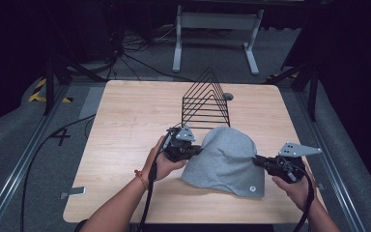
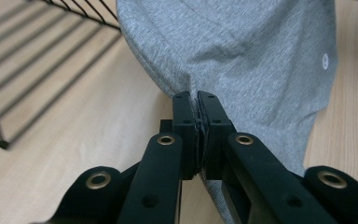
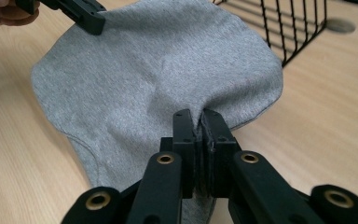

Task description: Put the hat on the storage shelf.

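A grey knit beanie hangs stretched between both grippers near the table's front middle, its lower rim resting on the wood. My left gripper pinches the hat's left edge; in the left gripper view the jaws are shut on the grey fabric. My right gripper pinches the right edge; in the right gripper view its jaws are shut on the fabric. The left gripper also shows at that view's top left, biting the far edge.
A black wire rack with triangular dividers stands just behind the beanie. A round grey cable port sits in the tabletop beside it. Bare wood lies to the left. A white desk frame stands on the floor beyond.
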A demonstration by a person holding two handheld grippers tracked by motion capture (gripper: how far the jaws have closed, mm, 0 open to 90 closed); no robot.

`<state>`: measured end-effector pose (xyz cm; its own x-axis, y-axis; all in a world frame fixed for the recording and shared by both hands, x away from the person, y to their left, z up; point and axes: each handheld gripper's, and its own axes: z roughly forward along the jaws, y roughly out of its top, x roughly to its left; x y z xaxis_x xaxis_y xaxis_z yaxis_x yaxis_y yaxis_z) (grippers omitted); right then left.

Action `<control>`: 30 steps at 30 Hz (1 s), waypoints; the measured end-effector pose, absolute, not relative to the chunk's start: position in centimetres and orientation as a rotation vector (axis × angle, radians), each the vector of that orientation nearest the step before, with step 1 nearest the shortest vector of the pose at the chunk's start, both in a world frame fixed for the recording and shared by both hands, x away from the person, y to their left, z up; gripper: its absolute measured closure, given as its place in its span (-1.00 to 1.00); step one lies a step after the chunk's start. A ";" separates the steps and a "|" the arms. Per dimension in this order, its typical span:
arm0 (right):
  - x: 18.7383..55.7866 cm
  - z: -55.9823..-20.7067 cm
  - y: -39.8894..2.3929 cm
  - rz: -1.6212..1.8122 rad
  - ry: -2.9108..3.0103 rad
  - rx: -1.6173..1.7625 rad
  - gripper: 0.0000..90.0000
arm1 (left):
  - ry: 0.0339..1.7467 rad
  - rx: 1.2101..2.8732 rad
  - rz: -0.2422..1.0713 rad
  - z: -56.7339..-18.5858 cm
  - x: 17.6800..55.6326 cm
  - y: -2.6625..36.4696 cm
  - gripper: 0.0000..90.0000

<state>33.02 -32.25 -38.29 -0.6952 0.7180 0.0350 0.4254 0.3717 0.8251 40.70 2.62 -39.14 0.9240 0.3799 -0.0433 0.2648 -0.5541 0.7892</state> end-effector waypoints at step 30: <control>43.7 -20.3 -28.2 1.255 2.049 0.737 0.91 | 0.454 1.999 0.508 -21.1 47.5 4.8 0.94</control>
